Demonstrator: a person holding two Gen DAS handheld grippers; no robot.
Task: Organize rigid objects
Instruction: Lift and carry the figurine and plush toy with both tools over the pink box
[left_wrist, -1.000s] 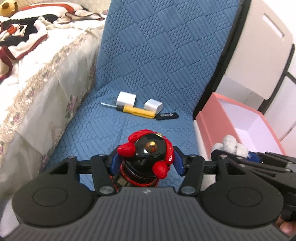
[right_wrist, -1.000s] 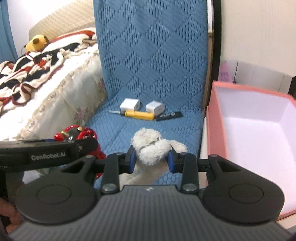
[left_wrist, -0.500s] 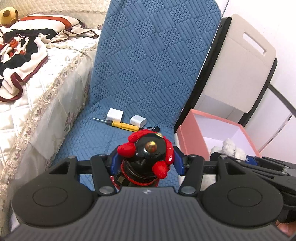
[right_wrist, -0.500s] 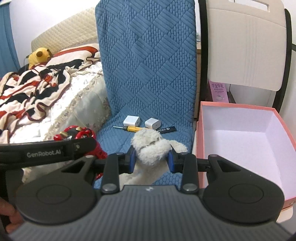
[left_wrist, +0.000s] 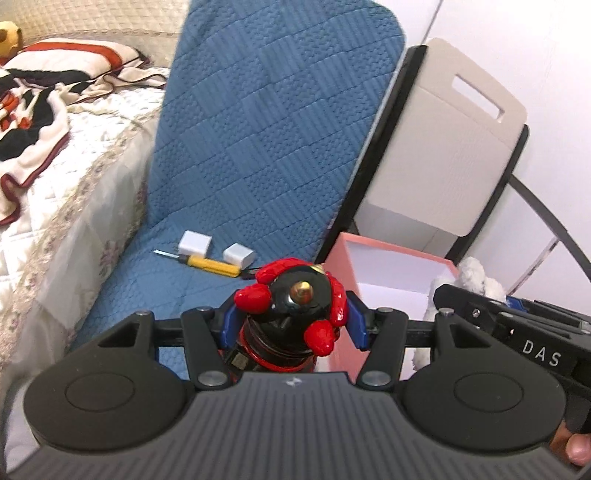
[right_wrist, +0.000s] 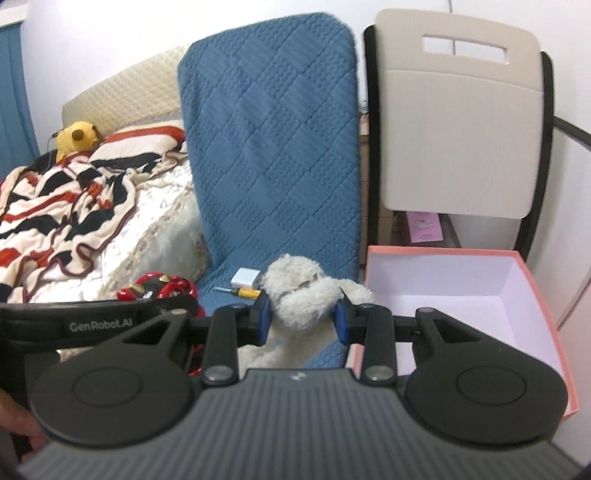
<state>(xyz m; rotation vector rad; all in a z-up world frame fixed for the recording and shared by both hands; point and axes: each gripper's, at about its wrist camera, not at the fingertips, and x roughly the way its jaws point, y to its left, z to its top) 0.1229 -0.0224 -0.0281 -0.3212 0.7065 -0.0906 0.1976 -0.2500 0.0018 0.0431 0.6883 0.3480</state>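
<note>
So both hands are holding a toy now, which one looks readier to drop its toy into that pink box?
Probably the right. The right gripper, shut on the white plush toy, sits right beside the open pink box. The left gripper, shut on the red and black figure, is farther out on the left side.

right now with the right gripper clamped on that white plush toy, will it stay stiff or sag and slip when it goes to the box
The white plush toy looks soft: the right gripper pinches its fuzzy head, and the body hangs limp below, so it will probably sag. It seems light, and the fleece likely grips the pads, so slipping looks unlikely. Dropped in the pink box, it should flop without rolling.
</note>
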